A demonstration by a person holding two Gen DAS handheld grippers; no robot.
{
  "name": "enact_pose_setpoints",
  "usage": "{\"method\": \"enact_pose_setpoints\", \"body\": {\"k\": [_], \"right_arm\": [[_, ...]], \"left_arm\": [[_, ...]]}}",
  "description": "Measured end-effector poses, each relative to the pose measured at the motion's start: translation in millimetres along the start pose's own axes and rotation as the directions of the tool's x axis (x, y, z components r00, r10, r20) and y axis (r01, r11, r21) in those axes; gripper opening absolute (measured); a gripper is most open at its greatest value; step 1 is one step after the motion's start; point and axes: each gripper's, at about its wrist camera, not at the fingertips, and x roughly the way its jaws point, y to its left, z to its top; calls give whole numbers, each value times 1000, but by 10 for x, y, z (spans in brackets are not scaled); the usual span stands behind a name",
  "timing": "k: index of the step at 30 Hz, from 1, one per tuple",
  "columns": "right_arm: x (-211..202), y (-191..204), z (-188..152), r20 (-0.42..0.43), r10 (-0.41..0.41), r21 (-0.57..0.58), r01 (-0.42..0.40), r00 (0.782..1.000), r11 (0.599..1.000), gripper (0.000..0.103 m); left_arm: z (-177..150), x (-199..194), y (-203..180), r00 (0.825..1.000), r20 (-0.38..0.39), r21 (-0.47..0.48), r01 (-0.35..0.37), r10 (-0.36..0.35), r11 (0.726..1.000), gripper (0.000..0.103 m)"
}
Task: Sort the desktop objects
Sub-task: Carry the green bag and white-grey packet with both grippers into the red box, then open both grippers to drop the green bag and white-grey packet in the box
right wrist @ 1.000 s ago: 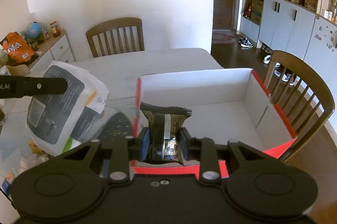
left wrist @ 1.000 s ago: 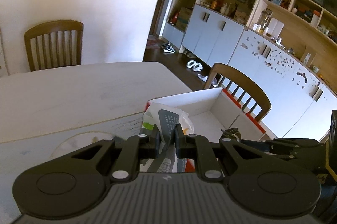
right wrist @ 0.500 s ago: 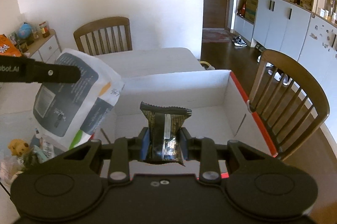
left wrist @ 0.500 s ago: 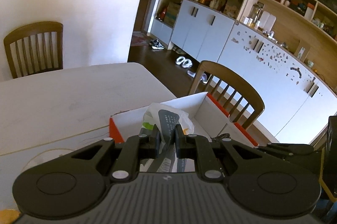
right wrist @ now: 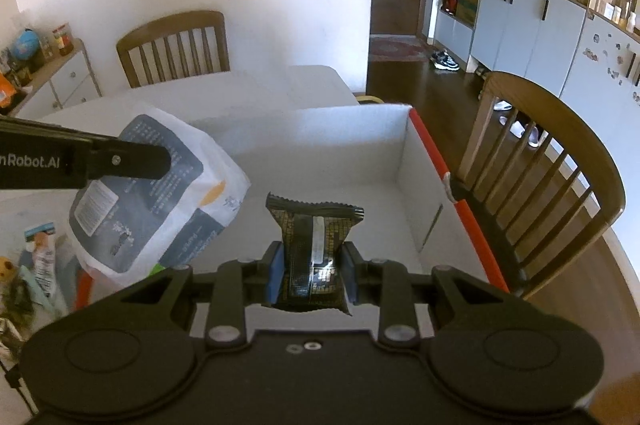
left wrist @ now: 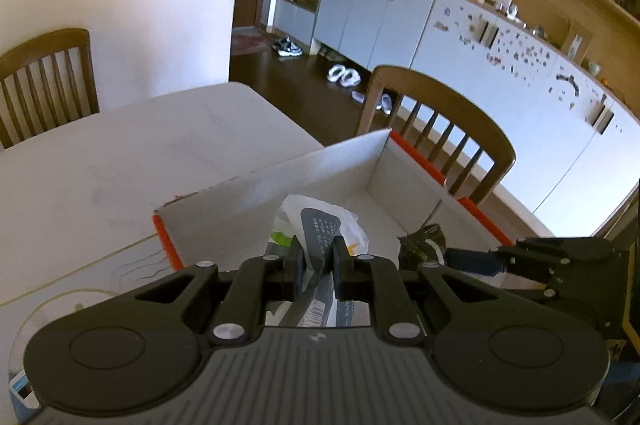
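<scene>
My left gripper (left wrist: 316, 267) is shut on a white and grey plastic packet (left wrist: 320, 225) and holds it over the near left corner of a white cardboard box with red edges (left wrist: 280, 181). The packet (right wrist: 152, 193) and the left gripper's fingers (right wrist: 132, 161) also show in the right wrist view. My right gripper (right wrist: 311, 271) is shut on a small black snack packet (right wrist: 314, 237) and holds it above the box (right wrist: 404, 149) inside. The snack packet (left wrist: 422, 239) shows in the left wrist view beside the right gripper (left wrist: 468, 257).
The box stands on a white table (left wrist: 100, 161). Wooden chairs stand at the far side (right wrist: 176, 45) and the right side (right wrist: 552, 161). Several small items (right wrist: 36, 265) lie on the table left of the box. Cabinets (left wrist: 500, 65) line the right wall.
Both grippers have moved forward over the box with their packets. The white packet has moved from beside the box's left wall to above its inside.
</scene>
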Motion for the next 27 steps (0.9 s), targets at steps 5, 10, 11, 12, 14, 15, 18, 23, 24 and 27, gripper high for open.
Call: {"method": "enact_pose_setpoints", "body": {"k": [5, 10, 11, 12, 14, 15, 18, 23, 24, 27], "right_arm": [[181, -89, -37, -40, -8, -12, 8, 999, 1000, 29], [325, -109, -92, -72, -9, -35, 7, 997, 999, 29], [351, -108, -95, -77, -7, -42, 4, 997, 999, 29], [372, -109, -97, -81, -7, -48, 3, 997, 999, 29], [424, -112, -99, -91, -4, -60, -1, 996, 998, 29], [452, -110, -95, -96, -2, -68, -4, 995, 998, 29], [532, -92, -112, -112, -1, -89, -9, 994, 996, 29], [645, -76, -177, -140, 1, -117, -18, 990, 993, 29], [663, -76, -189, -144, 3, -119, -20, 990, 993, 29], [713, -77, -225, -156, 2, -128, -22, 988, 992, 29]], "left_arm": [[-28, 239, -45, 999, -50, 25, -4, 5, 1000, 13], [-71, 455, -95, 994, -105, 60, -7, 13, 998, 13], [-80, 491, -101, 993, -114, 65, -9, 17, 998, 13], [-90, 523, -104, 992, -123, 70, -9, 18, 998, 13], [-116, 591, -104, 990, -140, 78, -18, 29, 997, 13], [-124, 627, -102, 988, -150, 81, -19, 31, 997, 13], [-133, 722, -97, 984, -173, 93, -24, 40, 995, 13], [-140, 840, -110, 977, -207, 120, -19, 44, 993, 13], [-139, 864, -102, 976, -213, 122, -18, 44, 992, 13], [-146, 929, -78, 972, -228, 131, -24, 54, 991, 13]]}}
